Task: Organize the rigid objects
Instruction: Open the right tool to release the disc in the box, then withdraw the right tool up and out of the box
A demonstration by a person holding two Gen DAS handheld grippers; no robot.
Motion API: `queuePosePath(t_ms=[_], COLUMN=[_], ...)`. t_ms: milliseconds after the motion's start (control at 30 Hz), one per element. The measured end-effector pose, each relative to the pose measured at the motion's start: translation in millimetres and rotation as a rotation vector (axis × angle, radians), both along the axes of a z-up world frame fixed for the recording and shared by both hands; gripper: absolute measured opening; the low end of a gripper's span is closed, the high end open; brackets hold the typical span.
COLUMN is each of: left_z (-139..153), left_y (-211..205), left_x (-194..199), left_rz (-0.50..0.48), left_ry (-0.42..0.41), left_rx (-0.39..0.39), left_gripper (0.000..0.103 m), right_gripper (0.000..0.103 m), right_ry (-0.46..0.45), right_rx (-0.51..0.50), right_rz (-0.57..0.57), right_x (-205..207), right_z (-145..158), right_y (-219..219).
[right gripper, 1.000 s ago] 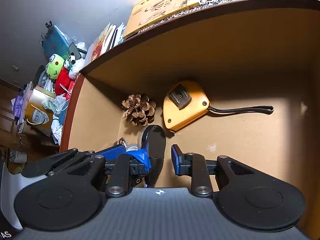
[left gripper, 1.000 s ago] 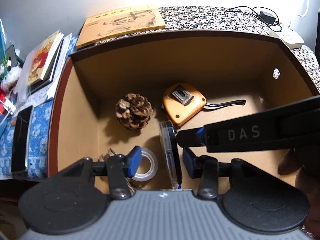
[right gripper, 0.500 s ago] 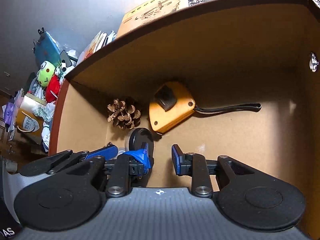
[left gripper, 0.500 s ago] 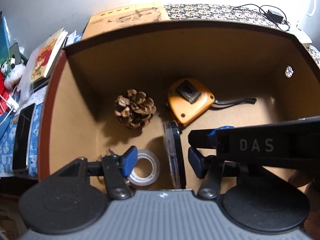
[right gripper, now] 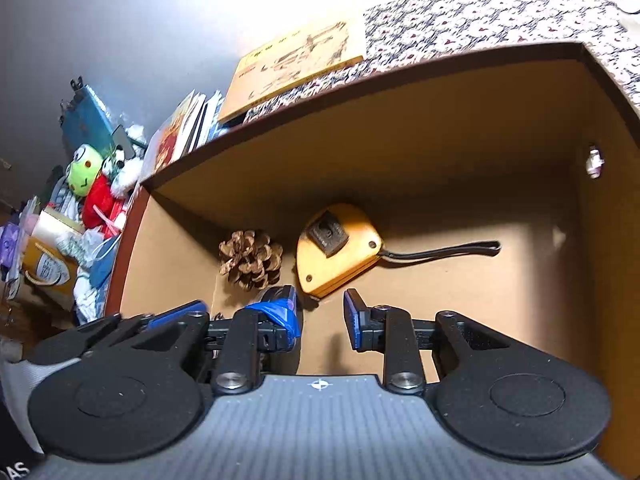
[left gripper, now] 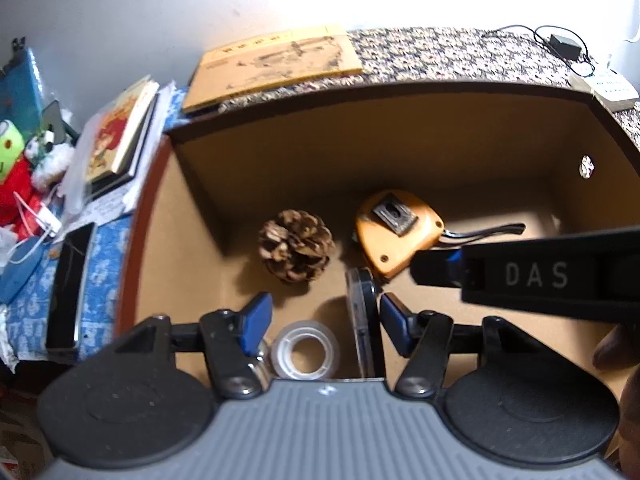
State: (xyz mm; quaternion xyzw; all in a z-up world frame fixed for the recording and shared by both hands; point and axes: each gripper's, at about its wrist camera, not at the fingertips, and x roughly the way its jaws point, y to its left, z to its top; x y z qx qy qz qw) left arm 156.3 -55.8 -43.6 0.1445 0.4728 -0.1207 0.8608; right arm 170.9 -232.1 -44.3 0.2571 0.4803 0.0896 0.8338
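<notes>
In the box (left gripper: 192, 240) the pine cone (left gripper: 296, 246) lies left of the tape measure (left gripper: 396, 232), both toward the back wall, and the tape measure's strap (left gripper: 484, 232) runs off to the right. Nearer the front, the tape roll (left gripper: 305, 350) lies flat just left of a disc case (left gripper: 362, 320) that stands on edge. Behind the box a booklet (left gripper: 276, 62) lies on the surface (left gripper: 440, 54); to the box's left sit stacked books (left gripper: 120, 136) and a phone (left gripper: 68, 284)
</notes>
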Motion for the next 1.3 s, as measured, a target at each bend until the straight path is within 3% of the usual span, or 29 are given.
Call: queuePosePath(t_ms=[700,1300], left_z=[42,72], left_y=[11,3], left_x=[-44,-90], left_rz=[0.044,0.114], left_ry=[-0.075,-0.102], left_rx=[0.016,0.023], left_gripper=[0.065,0.068], right_gripper=[0.009,0.01], right_ry=[-0.108,-0.22], right_rx=[-0.193,-0.207], right_rz=[-0.033,0.006], right_x=[-51,-104], right_z=[46,77], right_y=[5,-1])
